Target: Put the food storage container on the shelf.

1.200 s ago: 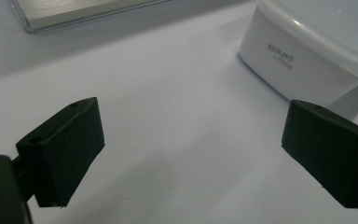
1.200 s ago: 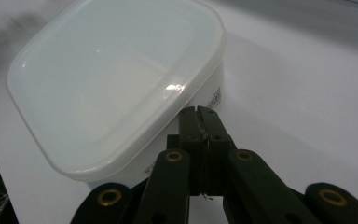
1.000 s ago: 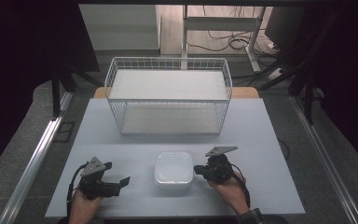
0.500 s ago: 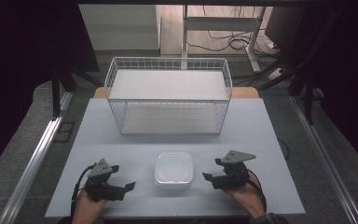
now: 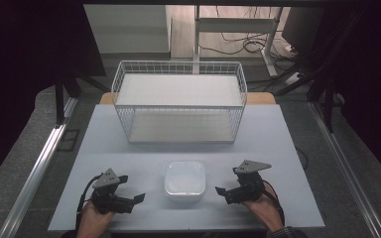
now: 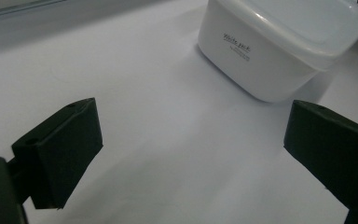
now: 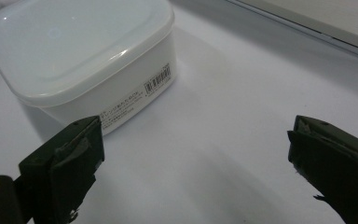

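White lidded container (image 5: pixel 184 179) between left hand-held gripper (image 5: pixel 135 198) and right hand-held gripper (image 5: pixel 220 191), both wide open, empty

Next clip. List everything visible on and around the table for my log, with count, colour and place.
table: one, white, centre.
wire basket: one, white, far half of table.
lidded plastic box: one, white, near edge, between both tongs, touching neither.
desk frame: one, white, behind table.
cables: several, dark, on floor behind.
left tongs: one, black, open, left of box.
right tongs: one, black, open, right of box.
hands: two, at near edge.
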Available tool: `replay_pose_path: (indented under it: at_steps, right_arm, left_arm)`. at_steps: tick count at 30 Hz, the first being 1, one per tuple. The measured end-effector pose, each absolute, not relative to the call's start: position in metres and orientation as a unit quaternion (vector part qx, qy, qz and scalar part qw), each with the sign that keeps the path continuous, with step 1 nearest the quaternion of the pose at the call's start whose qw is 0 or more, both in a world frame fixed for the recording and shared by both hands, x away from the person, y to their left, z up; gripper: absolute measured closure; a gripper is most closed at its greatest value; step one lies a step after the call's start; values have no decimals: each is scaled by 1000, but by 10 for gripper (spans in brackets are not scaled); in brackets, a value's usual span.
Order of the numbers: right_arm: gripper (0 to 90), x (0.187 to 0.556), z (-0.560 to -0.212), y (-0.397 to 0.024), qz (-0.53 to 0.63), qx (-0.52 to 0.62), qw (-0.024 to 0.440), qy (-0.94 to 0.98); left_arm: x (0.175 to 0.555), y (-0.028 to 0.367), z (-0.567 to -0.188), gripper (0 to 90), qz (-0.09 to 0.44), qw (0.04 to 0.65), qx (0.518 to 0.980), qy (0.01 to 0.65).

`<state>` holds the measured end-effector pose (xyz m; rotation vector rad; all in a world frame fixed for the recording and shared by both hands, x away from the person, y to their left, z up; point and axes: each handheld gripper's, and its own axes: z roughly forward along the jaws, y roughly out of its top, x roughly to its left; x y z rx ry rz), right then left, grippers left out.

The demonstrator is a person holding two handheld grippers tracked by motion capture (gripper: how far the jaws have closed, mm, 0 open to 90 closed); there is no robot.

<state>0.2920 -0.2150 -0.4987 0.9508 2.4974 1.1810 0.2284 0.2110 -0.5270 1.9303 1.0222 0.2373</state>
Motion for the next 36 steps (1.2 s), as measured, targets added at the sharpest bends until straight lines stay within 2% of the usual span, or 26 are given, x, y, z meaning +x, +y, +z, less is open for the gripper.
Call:
replay_pose_path:
  at_steps: [15, 24, 36]
  right_arm:
    - [23, 293, -491, -203, 430, 318, 95, 840]
    - [3, 294, -483, -189, 436, 333, 114, 828]
    - [23, 302, -475, -161, 433, 313, 76, 841]
  left_arm:
    - [240, 188, -520, 33, 57, 470, 790, 390]
    - [253, 171, -512, 46, 40, 475, 798, 367]
    - [280, 140, -502, 52, 34, 463, 815, 346]
